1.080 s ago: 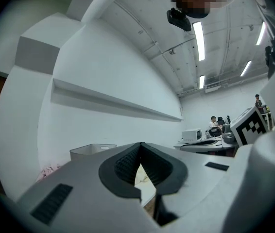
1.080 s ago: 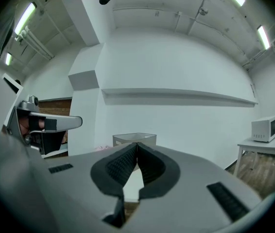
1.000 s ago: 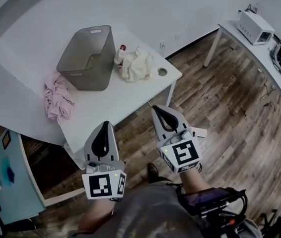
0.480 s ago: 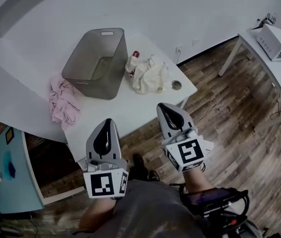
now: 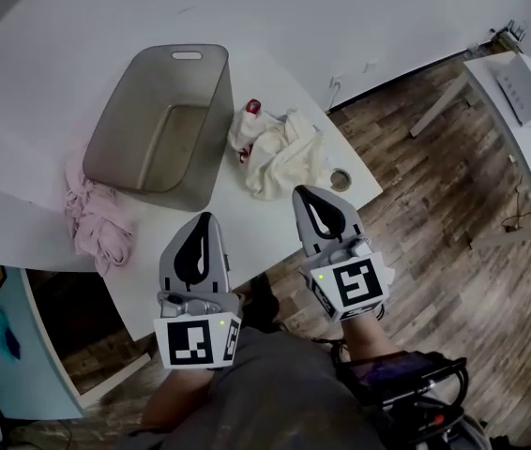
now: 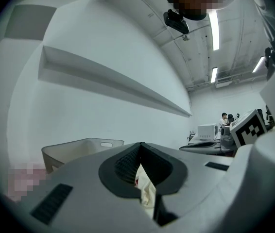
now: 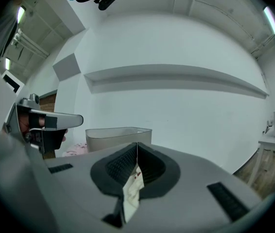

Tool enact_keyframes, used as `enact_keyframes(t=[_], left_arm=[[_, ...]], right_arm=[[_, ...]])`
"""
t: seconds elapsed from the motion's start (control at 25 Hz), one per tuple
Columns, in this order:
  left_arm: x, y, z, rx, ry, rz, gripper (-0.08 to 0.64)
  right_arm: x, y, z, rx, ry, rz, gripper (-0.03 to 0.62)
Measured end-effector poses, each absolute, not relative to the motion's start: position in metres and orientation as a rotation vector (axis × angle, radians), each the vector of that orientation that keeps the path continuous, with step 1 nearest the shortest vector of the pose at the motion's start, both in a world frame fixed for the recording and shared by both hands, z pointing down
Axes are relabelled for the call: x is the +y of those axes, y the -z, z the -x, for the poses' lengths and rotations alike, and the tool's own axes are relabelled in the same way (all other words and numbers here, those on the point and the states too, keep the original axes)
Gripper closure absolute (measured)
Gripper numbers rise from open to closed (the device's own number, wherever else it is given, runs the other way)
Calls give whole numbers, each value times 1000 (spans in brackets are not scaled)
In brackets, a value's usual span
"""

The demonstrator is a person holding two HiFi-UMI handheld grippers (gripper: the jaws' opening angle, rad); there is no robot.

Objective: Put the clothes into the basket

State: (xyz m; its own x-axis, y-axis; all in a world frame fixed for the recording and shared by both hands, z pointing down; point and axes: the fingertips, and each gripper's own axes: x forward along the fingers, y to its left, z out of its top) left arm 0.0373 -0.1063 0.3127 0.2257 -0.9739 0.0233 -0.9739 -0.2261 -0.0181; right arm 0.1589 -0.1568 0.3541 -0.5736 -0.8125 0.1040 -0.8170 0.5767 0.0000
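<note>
cream clothes [image 5: 280, 153], just ahead of closed fingers [image 5: 219, 265], left gripper [image 5: 204, 217], right gripper [image 5: 304, 192]

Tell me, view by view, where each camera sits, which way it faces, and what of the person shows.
Head view: on the head, facing steeply down at the table, basket and cream garment; left tongs and right tongs show.
Left gripper view: on the left tongs, facing the basket over shut jaws.
Right gripper view: on the right tongs, likewise; left tongs at its left.
Shared: all see the basket.
</note>
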Motion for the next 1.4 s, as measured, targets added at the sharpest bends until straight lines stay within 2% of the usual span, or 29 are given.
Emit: enact_keyframes(t=[0.24, 0.6, 0.96, 1.16, 1.28, 1.4], left_arm=[[-169, -308, -37, -1894, -27, -2516, 552], [-205, -306, -47, -1871, -21, -2499, 552], [-238, -354, -58, -1878, -56, -2366, 552], [-251, -385, -54, -1907, -102, -2282, 552], [-258, -401, -54, -1919, -139, -2242, 552], [-263, -414, -54, -1930, -158, -2204, 552]], right_arm=[[-213, -351, -145, -2704, -42, -1413, 583], [-248, -351, -160, -2689, -67, -1393, 576], [-276, -420, -137, -2645, -143, -1082, 296], [-293, -487, -132, -2499, -175, -983, 116], [-300, -524, -131, -2415, -182, -906, 66], [-301, -557, -129, -2348, -186, -816, 44]])
